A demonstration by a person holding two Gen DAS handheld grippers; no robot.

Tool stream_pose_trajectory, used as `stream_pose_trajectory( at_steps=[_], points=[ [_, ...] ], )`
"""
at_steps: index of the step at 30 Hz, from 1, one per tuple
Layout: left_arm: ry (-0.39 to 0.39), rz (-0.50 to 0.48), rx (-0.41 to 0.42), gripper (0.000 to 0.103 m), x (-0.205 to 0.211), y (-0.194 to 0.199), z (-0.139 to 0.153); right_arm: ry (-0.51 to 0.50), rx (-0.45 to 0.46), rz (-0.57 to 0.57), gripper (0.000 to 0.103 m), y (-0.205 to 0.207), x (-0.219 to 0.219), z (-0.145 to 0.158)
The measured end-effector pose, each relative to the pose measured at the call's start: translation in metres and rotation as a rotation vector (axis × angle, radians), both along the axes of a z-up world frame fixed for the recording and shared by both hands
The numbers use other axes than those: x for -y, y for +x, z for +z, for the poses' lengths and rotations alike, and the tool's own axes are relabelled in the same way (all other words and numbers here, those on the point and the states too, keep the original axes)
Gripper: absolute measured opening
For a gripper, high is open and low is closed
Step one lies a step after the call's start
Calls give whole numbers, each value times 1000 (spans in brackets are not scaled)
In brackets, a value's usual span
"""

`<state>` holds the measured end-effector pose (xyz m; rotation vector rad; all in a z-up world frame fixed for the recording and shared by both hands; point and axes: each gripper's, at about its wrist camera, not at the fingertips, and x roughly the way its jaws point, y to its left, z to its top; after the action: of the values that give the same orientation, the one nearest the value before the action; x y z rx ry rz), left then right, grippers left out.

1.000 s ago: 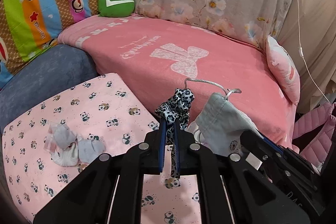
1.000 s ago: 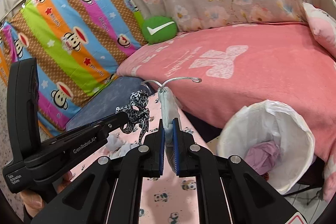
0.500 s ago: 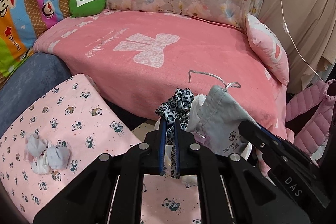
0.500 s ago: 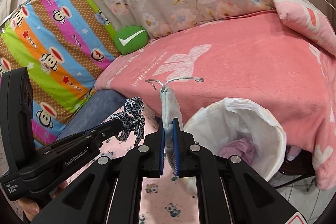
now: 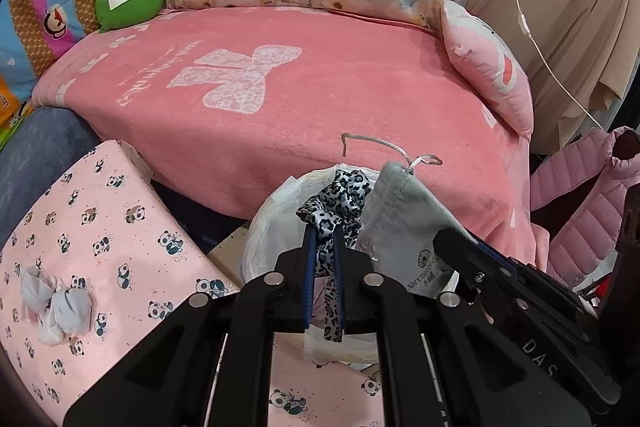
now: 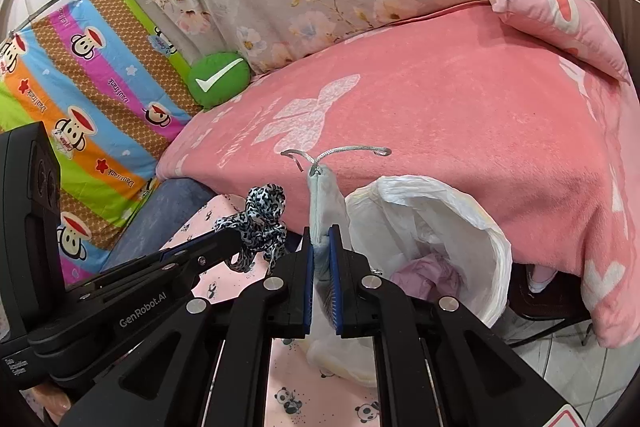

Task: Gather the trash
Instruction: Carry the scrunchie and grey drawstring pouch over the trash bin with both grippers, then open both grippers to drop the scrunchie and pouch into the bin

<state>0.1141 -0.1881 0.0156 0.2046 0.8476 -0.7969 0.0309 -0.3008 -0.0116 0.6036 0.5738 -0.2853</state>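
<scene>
From the left wrist camera, the left gripper has its fingers nipped tight on a leopard-print fabric strip, a thin, limp band knotted into a bunch at the top with a tail hanging below the pads. It hangs right over the mouth of the white-lined trash bin, whose crinkly plastic liner folds over the rim. Just beside it, the right gripper holds a grey drawstring pouch, soft and flat, with a printed logo and a stiff cord sticking up. On the panda-print counter, covered in smooth pink cloth, a wad of crumpled tissue lies well apart from the bin: my guess is that it is trash not yet collected.

Over on the right wrist camera, the right gripper pinches the grey drawstring pouch edge-on between narrow fingers, close to the bin's near rim. The left gripper reaches in from the left with the leopard-print fabric strip in its tips. Inside the trash bin, something crumpled and pale pink already sits at the bottom, so some collecting looks done. Both held pieces appear ready to drop; neither is released yet. Behind, the fuzzy pink blanket covers the bed.
</scene>
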Motion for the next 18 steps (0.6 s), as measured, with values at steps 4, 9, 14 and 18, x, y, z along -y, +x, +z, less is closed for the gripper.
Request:
stream_pose_trajectory(
  at_steps=[4, 9, 14, 18],
  points=[
    [0, 15, -24, 31, 1, 3, -5, 1, -15, -15, 14, 1, 1, -3],
    [-10, 73, -4, 68, -8, 6, -6, 16, -21, -46, 22, -1, 3, -7],
    [-8, 97, -12, 68, -16, 9, -7, 7, -24, -33, 23, 0, 0, -7],
    [-13, 119, -14, 68, -27, 10, -7, -4, -24, -12, 28, 2, -9, -6]
  ],
)
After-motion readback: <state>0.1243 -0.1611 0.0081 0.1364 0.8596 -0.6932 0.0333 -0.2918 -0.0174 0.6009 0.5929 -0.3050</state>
